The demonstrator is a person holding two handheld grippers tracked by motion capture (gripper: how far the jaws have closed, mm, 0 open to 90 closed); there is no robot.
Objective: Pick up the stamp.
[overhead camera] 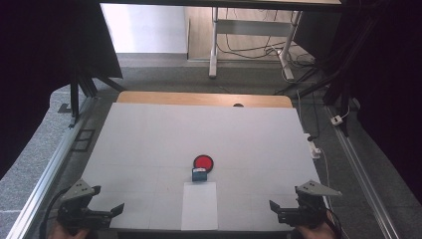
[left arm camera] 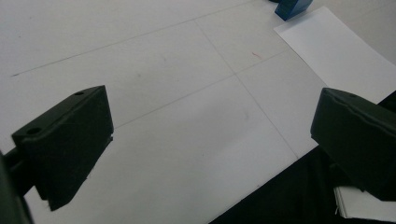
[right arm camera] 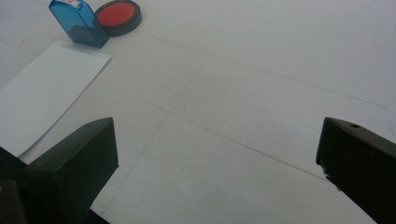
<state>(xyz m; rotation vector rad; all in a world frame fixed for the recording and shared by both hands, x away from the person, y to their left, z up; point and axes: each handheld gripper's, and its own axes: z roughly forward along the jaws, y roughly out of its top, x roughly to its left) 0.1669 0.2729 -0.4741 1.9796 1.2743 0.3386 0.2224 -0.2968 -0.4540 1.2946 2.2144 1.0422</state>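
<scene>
White table [overhead camera: 149, 134] set: blue stamp [overhead camera: 200, 175] touching red ink pad [overhead camera: 203, 162], paper [overhead camera: 199, 205] just before it; left gripper [overhead camera: 107, 213] and right gripper [overhead camera: 281, 212] gaping, empty — nothing begun.

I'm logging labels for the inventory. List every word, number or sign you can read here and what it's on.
None can be read.
Blue stamp: a small pale label with red marks at its top, too blurred to read.
Red ink pad: no text visible.
White paper sheet: blank.

White table [overhead camera: 149, 134], paper sheet [overhead camera: 199, 205], blue stamp [overhead camera: 200, 174], red ink pad [overhead camera: 203, 162]
</scene>
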